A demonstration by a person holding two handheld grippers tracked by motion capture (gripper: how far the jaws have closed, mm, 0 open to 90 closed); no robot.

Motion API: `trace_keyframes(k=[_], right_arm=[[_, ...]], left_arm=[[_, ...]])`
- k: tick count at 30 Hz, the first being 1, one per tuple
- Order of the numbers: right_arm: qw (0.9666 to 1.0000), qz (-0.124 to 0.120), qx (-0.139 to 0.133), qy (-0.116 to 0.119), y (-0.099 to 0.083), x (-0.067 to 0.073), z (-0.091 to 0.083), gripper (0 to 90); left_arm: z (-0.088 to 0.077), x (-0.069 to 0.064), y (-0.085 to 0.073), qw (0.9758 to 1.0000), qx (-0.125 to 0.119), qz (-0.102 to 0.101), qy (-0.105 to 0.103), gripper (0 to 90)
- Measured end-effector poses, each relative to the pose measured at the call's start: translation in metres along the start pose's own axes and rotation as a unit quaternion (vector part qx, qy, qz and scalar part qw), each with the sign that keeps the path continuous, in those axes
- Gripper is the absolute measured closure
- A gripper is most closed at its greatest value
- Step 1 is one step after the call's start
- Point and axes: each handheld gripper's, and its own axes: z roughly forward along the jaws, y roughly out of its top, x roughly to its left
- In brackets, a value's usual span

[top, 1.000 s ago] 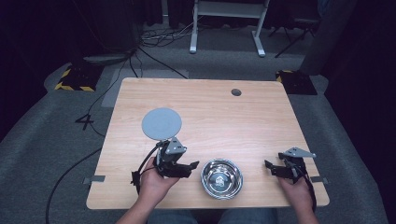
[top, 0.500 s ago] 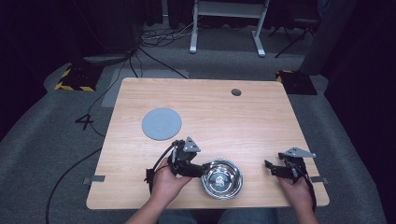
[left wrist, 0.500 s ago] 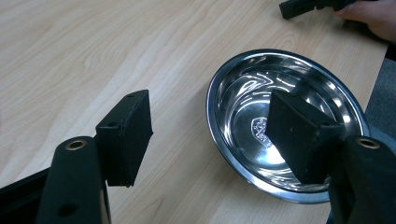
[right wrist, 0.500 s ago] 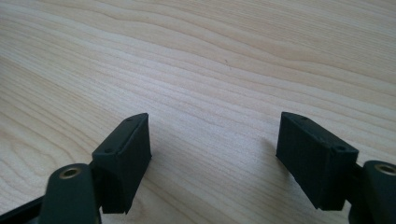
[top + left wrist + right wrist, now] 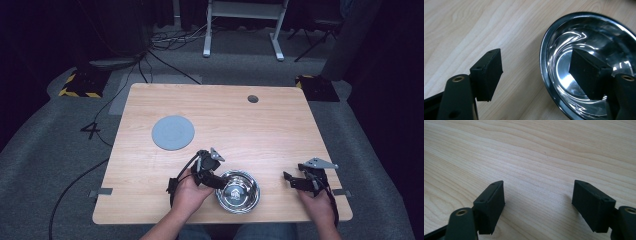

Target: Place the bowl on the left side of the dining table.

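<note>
steel bowl (image 5: 584, 62) rim between widening left tool (image 5: 536, 72) jaws, seemingly untouched.

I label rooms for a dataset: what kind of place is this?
Probably a lab or recording room: a bare wooden table on grey carpet, loose cables on the floor, and yellow-black warning tape.

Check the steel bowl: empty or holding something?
Empty. The steel bowl stands upright on the table; the left gripper view shows only bare, shiny metal inside, plus one jaw of the left tool over its rim.
</note>
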Motion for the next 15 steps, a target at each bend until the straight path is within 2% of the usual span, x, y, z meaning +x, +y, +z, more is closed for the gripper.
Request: trace_keyframes(k=[4,8,9,12,13,15], right_arm=[[1.0,0.0,0.0,0.0,0.0,0.0,0.0,26.3],[1.0,0.0,0.0,0.0,0.0,0.0,0.0,26.3],[1.0,0.0,0.0,0.0,0.0,0.0,0.0,26.3],[1.0,0.0,0.0,0.0,0.0,0.0,0.0,26.3],[1.0,0.0,0.0,0.0,0.0,0.0,0.0,26.3],[1.0,0.0,0.0,-0.001,0.0,0.0,0.0,26.3]], left_arm=[[0.011,0.0,0.003,0.9997,0.022,0.002,-0.007,28.6],[0.018,0.001,0.003,0.9992,0.038,0.01,-0.003,38.5],[0.021,0.001,0.002,0.9987,0.051,0.001,-0.008,41.3],[0.023,0.002,0.003,0.9984,0.055,0.011,-0.007,47.1],[0.024,0.001,0.001,0.9978,0.065,0.003,-0.013,48.4],[0.024,0.002,0.001,0.9976,0.068,0.002,-0.017,52.0]])
